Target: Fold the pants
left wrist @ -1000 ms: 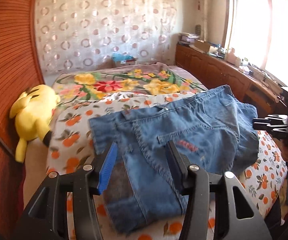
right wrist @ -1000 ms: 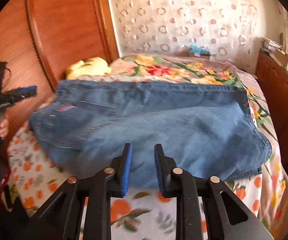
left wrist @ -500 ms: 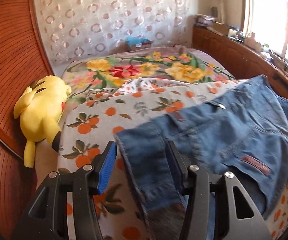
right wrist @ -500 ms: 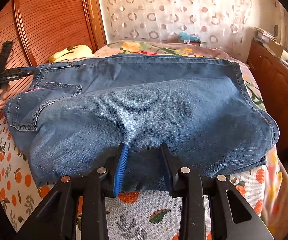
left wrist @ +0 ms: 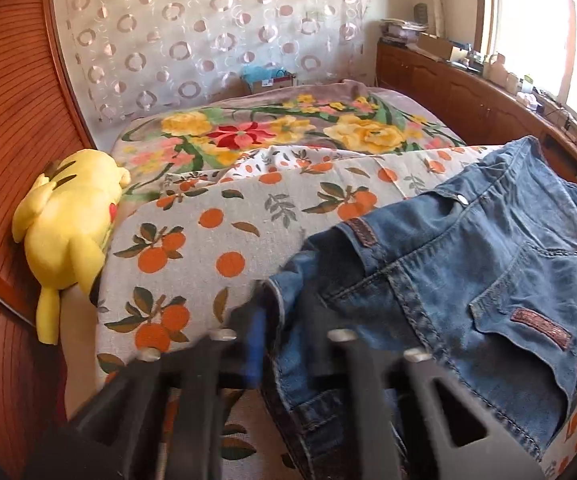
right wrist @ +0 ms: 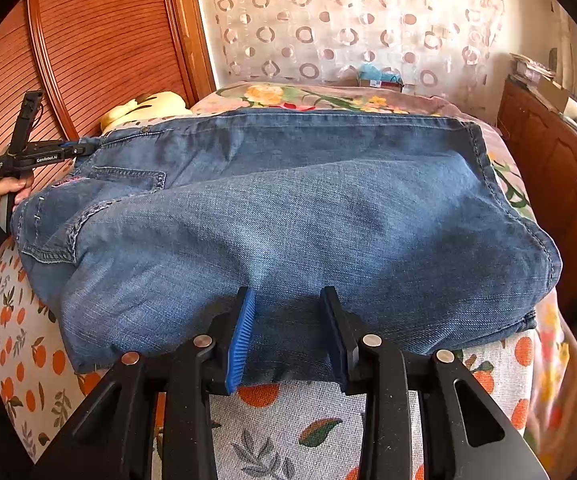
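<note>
Blue denim pants [right wrist: 288, 208] lie folded across the bed, with the waistband toward the headboard. In the left wrist view, the waistband corner of the pants [left wrist: 468, 280] runs between the blurred fingers of my left gripper [left wrist: 292, 340]. Its jaws are closing on that corner. The right wrist view shows the left gripper [right wrist: 88, 147] pinching the same corner at the far left, with a hand [right wrist: 4, 192] around its handle. My right gripper [right wrist: 288, 320] stands open at the near edge. The folded denim lies between its fingers, which do not squeeze it.
An orange-print bedspread [left wrist: 192, 248] covers the bed, with a floral blanket [left wrist: 248, 136] behind it. A yellow plush toy [left wrist: 68, 216] lies against the wooden headboard [left wrist: 8, 120]. A long wooden cabinet [left wrist: 468, 92] with clutter on top runs along the right side under the window.
My left gripper swung left and down to the waistband corner, and its jaws narrowed around it. The pants settled flat on the bed. My right gripper's jaws widened a little.
</note>
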Demonstrator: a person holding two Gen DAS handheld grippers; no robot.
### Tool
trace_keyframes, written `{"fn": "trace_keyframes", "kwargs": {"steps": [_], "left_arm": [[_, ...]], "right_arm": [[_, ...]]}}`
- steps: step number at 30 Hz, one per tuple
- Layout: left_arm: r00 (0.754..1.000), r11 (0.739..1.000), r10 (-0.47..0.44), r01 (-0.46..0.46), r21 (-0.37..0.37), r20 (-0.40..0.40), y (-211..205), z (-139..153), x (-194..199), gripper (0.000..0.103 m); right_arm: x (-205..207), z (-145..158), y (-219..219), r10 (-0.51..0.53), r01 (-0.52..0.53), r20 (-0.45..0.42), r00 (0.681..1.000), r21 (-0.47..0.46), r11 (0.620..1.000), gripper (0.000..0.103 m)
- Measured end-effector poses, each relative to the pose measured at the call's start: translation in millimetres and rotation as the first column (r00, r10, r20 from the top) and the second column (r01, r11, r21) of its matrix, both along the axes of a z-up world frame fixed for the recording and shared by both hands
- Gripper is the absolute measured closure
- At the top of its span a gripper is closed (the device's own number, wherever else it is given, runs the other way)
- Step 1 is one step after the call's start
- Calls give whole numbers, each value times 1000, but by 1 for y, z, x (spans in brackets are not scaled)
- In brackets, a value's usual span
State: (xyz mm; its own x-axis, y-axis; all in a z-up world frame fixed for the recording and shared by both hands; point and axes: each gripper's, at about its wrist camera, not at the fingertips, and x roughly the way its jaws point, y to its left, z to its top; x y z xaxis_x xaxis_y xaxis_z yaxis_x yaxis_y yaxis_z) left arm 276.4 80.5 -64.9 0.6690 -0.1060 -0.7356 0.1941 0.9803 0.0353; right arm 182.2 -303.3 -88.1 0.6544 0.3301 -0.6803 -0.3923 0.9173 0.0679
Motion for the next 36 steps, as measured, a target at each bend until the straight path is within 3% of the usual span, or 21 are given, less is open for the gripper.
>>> {"fn": "trace_keyframes", "kwargs": {"steps": [2, 6, 10, 14, 15, 17, 19, 23, 26, 31, 36], "left_arm": [[1000, 1000, 4, -4, 9, 24, -1, 4, -3, 97], [990, 994, 105, -103, -28, 96, 16, 22, -3, 97], [993, 994, 108, -108, -10, 49, 11, 14, 2, 96], [989, 992, 124, -123, -20, 82, 6, 20, -5, 87], [989, 993, 115, -113, -32, 91, 2, 23, -8, 82], [990, 995, 92, -87, -50, 107, -6, 28, -15, 62], [990, 996, 67, -58, -73, 125, -15, 33, -22, 54], [988, 997, 6, 7, -83, 153, -45, 37, -39, 52], [986, 994, -38, 53, -90, 165, -66, 41, -47, 49], [981, 983, -146, 157, -90, 125, -110, 27, -55, 48], [981, 979, -187, 190, -70, 52, -129, 6, -52, 48]], "right_arm": [[0, 0, 0, 0, 0, 1, 1000, -3, 1000, 67], [1, -1, -3, 5, -4, -3, 1000, 13, 1000, 66], [1, -2, -4, 6, -6, -2, 1000, 11, 1000, 66], [1, -2, -5, 6, -6, -1, 1000, 9, 1000, 66], [0, -2, -5, 6, -6, 0, 1000, 7, 1000, 66], [0, -1, -5, 4, -4, 2, 1000, 4, 1000, 66], [-1, 0, -7, -2, 2, 2, 1000, 17, 1000, 66], [-5, 8, -21, -76, 76, -3, 997, 103, 992, 66], [-12, 18, -34, -122, 118, 27, 992, 108, 987, 66], [-20, 30, -58, -211, 205, 65, 975, 81, 975, 65], [-22, 27, -82, -298, 294, 47, 953, 80, 952, 65]]}}
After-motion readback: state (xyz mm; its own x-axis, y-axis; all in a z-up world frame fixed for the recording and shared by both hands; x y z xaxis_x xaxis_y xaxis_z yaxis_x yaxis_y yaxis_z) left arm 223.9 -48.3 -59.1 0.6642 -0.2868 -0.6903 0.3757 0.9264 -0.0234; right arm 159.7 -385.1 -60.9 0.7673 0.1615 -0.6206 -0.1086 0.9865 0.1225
